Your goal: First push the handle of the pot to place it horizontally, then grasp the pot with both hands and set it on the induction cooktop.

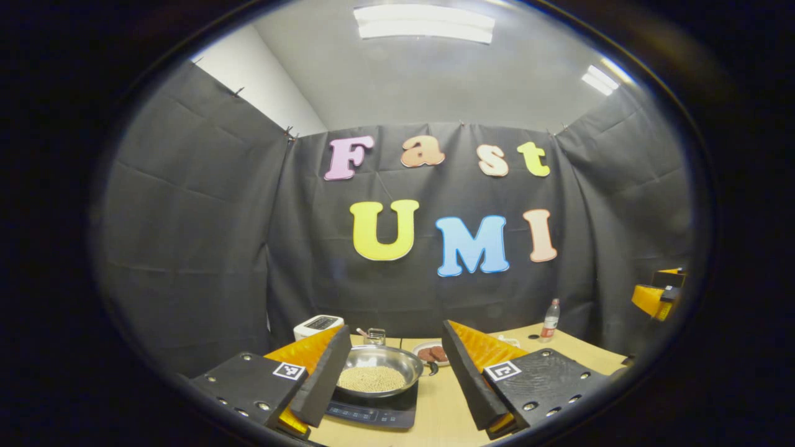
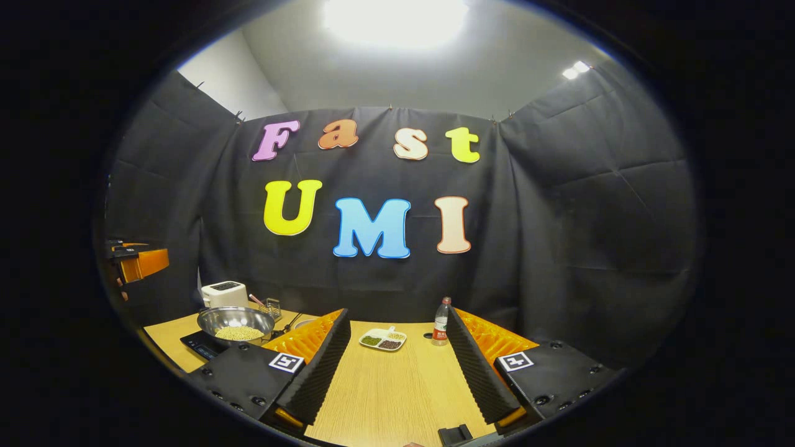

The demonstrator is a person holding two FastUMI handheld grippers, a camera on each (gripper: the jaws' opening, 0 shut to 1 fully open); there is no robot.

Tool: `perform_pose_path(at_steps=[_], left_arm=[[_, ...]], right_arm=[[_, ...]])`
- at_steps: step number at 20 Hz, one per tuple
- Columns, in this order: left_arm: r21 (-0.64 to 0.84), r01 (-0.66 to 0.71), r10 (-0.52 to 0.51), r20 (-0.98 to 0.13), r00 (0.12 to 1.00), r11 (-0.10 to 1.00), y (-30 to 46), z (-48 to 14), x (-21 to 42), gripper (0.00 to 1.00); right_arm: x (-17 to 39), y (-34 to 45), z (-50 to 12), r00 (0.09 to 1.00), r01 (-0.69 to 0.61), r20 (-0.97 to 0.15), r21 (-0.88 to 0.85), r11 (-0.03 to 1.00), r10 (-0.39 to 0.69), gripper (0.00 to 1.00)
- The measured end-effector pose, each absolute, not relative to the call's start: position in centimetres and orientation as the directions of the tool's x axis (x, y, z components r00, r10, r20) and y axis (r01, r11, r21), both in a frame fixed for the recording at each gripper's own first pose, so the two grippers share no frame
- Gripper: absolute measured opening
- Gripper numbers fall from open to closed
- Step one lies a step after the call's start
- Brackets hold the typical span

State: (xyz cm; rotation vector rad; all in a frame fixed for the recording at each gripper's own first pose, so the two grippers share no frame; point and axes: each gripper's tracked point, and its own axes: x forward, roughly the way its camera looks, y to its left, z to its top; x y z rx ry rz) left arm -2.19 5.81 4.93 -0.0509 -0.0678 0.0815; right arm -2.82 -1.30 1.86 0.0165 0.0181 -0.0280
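Observation:
A steel pot (image 1: pixel 379 369) holding pale beans sits on the black induction cooktop (image 1: pixel 372 410) at the table's near left. A short dark handle stub (image 1: pixel 433 368) shows at its right rim. My left gripper (image 1: pixel 396 329) is open, hanging back from the pot with nothing between its fingers. In the right gripper view the pot (image 2: pixel 236 323) on the cooktop (image 2: pixel 199 346) lies off to the left. My right gripper (image 2: pixel 397 311) is open over bare table. Each gripper shows at the edge of the other's view, the right gripper (image 1: pixel 658 295) and the left gripper (image 2: pixel 140 261).
A white appliance (image 1: pixel 317 325) and a small grater-like thing (image 1: pixel 375 336) stand behind the pot. A divided dish of beans (image 2: pixel 383 339) and a plastic bottle (image 2: pixel 441 321) sit mid-table at the back. A small black object (image 2: pixel 456 433) lies at the table's near edge.

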Motion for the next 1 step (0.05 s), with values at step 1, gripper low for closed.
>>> perform_pose_path(at_steps=[1], left_arm=[[-0.052, -0.078, 0.082, 0.066, 0.994, 0.996, 5.89, 4.97, -2.19, 0.89]], right_arm=[[-2.90, -1.19, 2.00, 1.000, 0.027, -0.014, 0.012, 1.000, -0.027, 0.98]])
